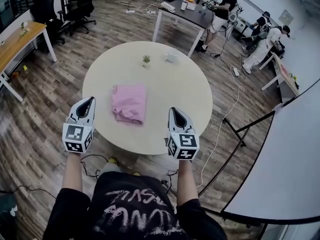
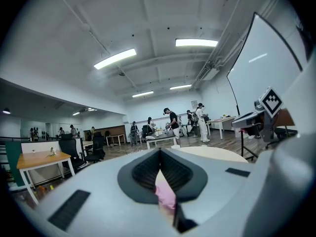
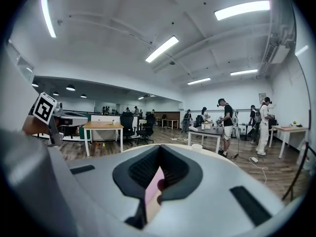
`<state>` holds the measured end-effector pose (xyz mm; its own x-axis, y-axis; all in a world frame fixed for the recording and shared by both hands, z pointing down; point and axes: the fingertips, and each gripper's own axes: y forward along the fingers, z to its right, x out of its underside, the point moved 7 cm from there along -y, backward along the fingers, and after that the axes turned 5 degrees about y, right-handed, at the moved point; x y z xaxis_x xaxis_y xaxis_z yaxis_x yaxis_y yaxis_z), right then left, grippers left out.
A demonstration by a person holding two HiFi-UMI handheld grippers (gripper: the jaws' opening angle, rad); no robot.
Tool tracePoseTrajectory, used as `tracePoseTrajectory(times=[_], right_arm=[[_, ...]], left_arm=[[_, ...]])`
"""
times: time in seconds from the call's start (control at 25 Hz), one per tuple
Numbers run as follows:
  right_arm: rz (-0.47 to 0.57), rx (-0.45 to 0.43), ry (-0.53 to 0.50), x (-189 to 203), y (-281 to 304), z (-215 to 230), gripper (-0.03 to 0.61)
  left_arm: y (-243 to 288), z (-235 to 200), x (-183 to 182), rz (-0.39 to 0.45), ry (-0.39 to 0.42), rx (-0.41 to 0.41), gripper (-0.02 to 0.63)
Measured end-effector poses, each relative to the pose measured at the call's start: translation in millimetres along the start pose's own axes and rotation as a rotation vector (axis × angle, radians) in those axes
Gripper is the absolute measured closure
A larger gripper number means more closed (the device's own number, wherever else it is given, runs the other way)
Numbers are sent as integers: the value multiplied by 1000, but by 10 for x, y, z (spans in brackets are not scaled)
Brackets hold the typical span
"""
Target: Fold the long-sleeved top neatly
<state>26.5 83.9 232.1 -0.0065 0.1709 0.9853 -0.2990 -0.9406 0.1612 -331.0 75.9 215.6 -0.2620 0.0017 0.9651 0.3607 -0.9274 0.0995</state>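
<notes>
Pink top (image 1: 129,103) lies folded on table (image 1: 170,86); left tongs (image 1: 88,101) and right tongs (image 1: 174,111) closed, empty.

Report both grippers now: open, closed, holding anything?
Left gripper: closed, holding nothing, apart from the pink top.
Right gripper: closed, holding nothing, also apart from the top.
</notes>
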Motion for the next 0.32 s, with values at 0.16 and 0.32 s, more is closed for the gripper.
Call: tracePoseTrajectory(times=[0.16, 0.32], right_arm=[[11, 5, 20, -58, 2, 16, 575], [25, 37, -26, -121, -23, 50, 575]], left_arm=[[-22, -45, -3, 2, -14, -11, 603], [6, -41, -49, 16, -12, -13, 603]])
